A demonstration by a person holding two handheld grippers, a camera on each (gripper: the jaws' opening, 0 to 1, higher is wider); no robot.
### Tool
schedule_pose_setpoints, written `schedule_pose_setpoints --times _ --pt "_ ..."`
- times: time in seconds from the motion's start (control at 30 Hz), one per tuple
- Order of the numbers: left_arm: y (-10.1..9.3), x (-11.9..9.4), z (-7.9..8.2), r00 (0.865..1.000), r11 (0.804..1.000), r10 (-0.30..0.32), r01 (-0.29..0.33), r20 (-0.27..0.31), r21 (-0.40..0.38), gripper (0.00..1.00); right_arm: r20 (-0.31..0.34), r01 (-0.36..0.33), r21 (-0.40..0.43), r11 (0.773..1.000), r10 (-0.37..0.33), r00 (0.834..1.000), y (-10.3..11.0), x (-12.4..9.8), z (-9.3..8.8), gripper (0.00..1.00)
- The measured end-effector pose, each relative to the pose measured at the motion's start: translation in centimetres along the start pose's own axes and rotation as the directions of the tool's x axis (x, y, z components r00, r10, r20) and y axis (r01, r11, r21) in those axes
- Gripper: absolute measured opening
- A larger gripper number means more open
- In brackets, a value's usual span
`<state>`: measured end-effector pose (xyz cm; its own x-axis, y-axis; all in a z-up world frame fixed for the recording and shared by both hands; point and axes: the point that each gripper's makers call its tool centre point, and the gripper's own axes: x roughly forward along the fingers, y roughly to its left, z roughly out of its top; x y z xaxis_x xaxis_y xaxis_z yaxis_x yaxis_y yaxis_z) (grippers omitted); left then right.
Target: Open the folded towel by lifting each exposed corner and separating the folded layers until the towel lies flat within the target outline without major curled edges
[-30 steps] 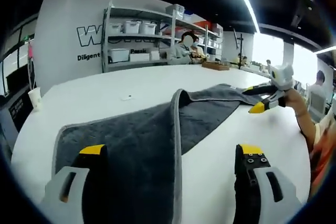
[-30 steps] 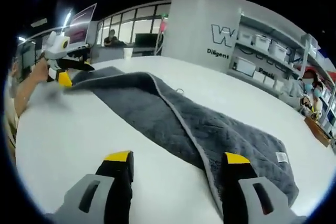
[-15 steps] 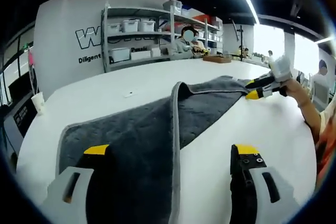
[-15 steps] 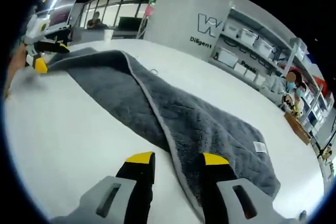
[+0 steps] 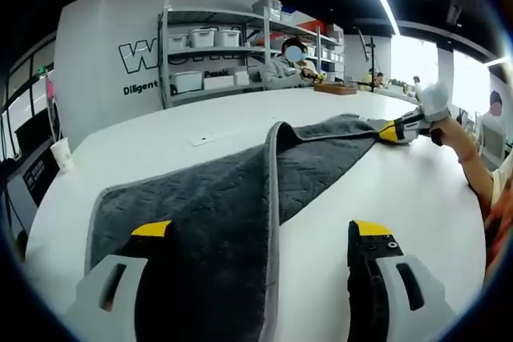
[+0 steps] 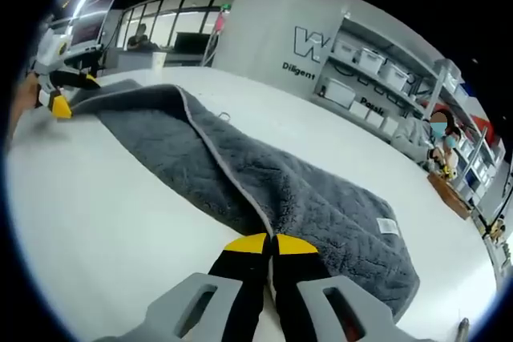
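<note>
A grey towel [image 5: 216, 198] lies folded lengthwise on the white table [image 5: 401, 190], its pale hem running up the middle as a raised fold. My left gripper [image 5: 260, 231] is open at the near end, one jaw over the towel and one over bare table. In the right gripper view the towel [image 6: 321, 202] stretches away, and my right gripper [image 6: 270, 244] is shut on the hem of its top layer. The right gripper [image 5: 394, 130], held by a hand, is at the towel's far end in the left gripper view. The left gripper [image 6: 62, 92] is at the far end in the right gripper view.
A paper cup [image 5: 56, 152] stands near the table's left edge. A small object [image 5: 202, 140] lies on the table beyond the towel. Shelves with bins [image 5: 204, 58] line the back wall. A person [image 5: 288, 66] sits at the far side, beside a wooden tray [image 5: 335, 90].
My right gripper's jaws have gone from wide open to shut at the towel's hem. The left gripper has stayed open over the near end.
</note>
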<state>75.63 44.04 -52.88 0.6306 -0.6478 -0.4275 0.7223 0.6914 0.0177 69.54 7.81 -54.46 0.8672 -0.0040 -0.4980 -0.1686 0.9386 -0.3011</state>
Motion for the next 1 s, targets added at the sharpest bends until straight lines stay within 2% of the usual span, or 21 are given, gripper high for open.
schedule_pose_setpoints --times 0.1,0.17,0.37,0.57,0.6,0.67,0.8,0.93,1.0 --pt "0.0 0.1 0.1 1.0 1.0 0.0 0.0 0.004 -0.001 0.85 0.006 0.004 0.001 1.0 -0.004 1.0 0.0 -0.1 0.2 0.0" --pt "0.4 0.1 0.1 1.0 1.0 0.023 -0.023 0.007 0.012 0.82 0.009 0.012 -0.008 1.0 -0.012 1.0 -0.1 -0.2 0.3 0.0" --pt "1.3 0.1 -0.1 0.998 0.998 0.06 -0.06 0.015 0.009 0.68 0.029 0.014 0.001 1.0 -0.014 0.999 -0.3 -0.7 0.8 0.0" --pt "1.3 0.1 -0.2 0.997 0.995 0.08 -0.081 0.013 0.063 0.47 0.026 0.013 0.006 1.0 -0.013 1.0 -0.2 -0.7 0.7 0.0" --pt "0.9 0.1 -0.3 0.999 0.993 0.054 -0.054 0.005 0.101 0.43 0.024 0.01 0.01 1.0 -0.01 1.0 -0.2 -0.7 0.8 0.0" --pt "0.4 0.2 -0.6 0.999 0.993 0.043 -0.042 -0.007 0.109 0.35 0.028 0.008 0.015 1.0 -0.009 1.0 -0.2 -0.7 0.8 0.0" --pt "0.2 0.6 -1.1 0.998 0.987 0.048 -0.043 -0.032 0.153 0.22 0.028 0.007 0.018 1.0 -0.008 1.0 -0.2 -0.8 0.8 0.0" --pt "0.2 0.5 -1.2 0.998 0.984 0.053 -0.046 -0.035 0.171 0.04 0.03 0.009 0.018 1.0 -0.01 0.999 -0.2 -0.8 0.9 0.0" --pt "0.1 0.5 -1.2 0.998 0.985 0.05 -0.042 -0.039 0.169 0.04 0.03 0.012 0.017 1.0 -0.012 0.999 -0.3 -0.9 0.9 0.0"
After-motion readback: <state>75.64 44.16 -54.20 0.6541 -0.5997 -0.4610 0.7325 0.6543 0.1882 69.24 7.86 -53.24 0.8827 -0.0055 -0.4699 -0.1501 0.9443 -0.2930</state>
